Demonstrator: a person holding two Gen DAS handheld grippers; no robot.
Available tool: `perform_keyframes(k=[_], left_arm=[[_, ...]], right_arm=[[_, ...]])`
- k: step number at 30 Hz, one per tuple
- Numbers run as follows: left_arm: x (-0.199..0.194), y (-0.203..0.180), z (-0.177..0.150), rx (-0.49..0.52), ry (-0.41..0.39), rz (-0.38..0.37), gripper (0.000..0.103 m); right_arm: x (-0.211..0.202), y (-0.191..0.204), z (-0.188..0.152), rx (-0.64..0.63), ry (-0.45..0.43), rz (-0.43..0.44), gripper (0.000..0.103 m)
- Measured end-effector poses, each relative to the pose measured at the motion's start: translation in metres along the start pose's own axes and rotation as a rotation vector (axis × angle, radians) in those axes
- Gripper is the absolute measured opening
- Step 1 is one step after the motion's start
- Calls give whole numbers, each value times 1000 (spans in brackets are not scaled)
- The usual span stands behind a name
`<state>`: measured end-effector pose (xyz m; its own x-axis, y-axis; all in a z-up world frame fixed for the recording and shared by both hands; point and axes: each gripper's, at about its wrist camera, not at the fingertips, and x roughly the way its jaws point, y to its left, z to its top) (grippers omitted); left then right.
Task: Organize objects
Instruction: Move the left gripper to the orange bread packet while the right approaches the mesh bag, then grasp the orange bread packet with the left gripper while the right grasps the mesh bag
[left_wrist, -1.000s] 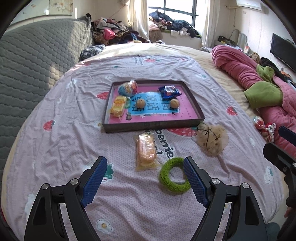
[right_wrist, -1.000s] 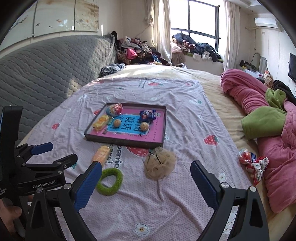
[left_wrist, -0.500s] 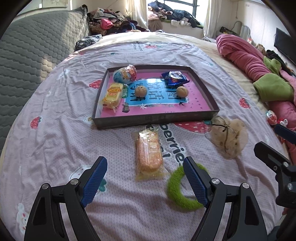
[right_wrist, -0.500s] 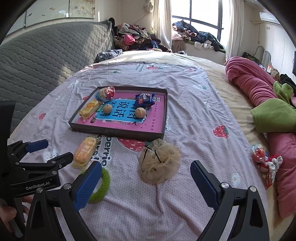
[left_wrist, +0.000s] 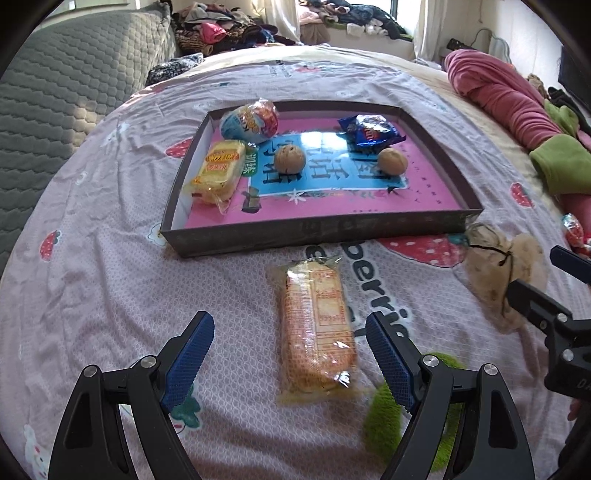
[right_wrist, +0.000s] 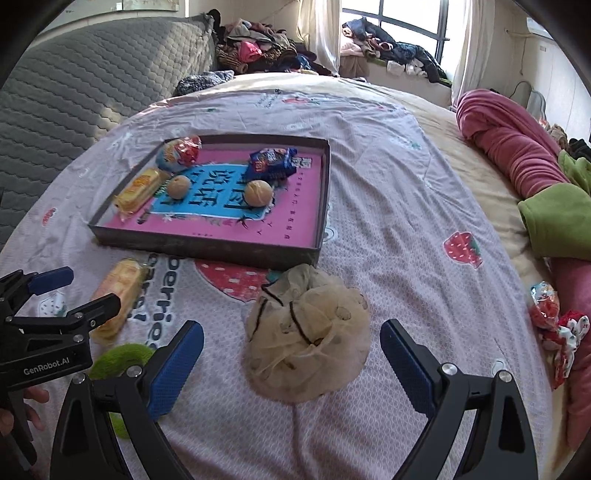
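Left gripper (left_wrist: 290, 354) – black frame, ribbed blue pads, silver screws, right gripper (right_wrist: 291, 360) alike – "GenRobot.AI" lettering

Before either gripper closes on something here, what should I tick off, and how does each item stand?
1. Left gripper open: ok.
2. Orange snack pack centred between its fingers: ok.
3. Right gripper open: ok.
4. Beige mesh pouch lined up between its fingers: ok.
5. Free floor in tray at its right side: ok.
6. Pads already touching either item: cannot tell.
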<state>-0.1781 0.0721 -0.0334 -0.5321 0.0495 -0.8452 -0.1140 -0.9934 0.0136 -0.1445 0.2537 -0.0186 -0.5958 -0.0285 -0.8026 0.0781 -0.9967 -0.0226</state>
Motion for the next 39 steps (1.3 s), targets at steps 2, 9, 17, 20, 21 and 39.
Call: perform_keyframes(k=[2, 9, 17, 20, 21, 39], left_arm=[[5, 2, 1, -14, 12, -23, 85], [16, 0, 2, -14, 21, -23, 85], [31, -3, 5, -14, 33, -24, 85], [34, -2, 5, -14, 39, -14, 85], [35, -1, 5, -15, 38, -12, 85], [30, -11, 0, 0, 25, -72, 41]], right_arm=[[3, -1, 2, -3, 4, -2, 97], [21, -3, 7, -2, 36, -30, 97], [44, -9, 12, 48, 80, -18, 88], [53, -9, 11, 49, 104, -27, 73], [56, -8, 10, 50, 115, -28, 73], [44, 13, 5, -9, 75, 31, 34]])
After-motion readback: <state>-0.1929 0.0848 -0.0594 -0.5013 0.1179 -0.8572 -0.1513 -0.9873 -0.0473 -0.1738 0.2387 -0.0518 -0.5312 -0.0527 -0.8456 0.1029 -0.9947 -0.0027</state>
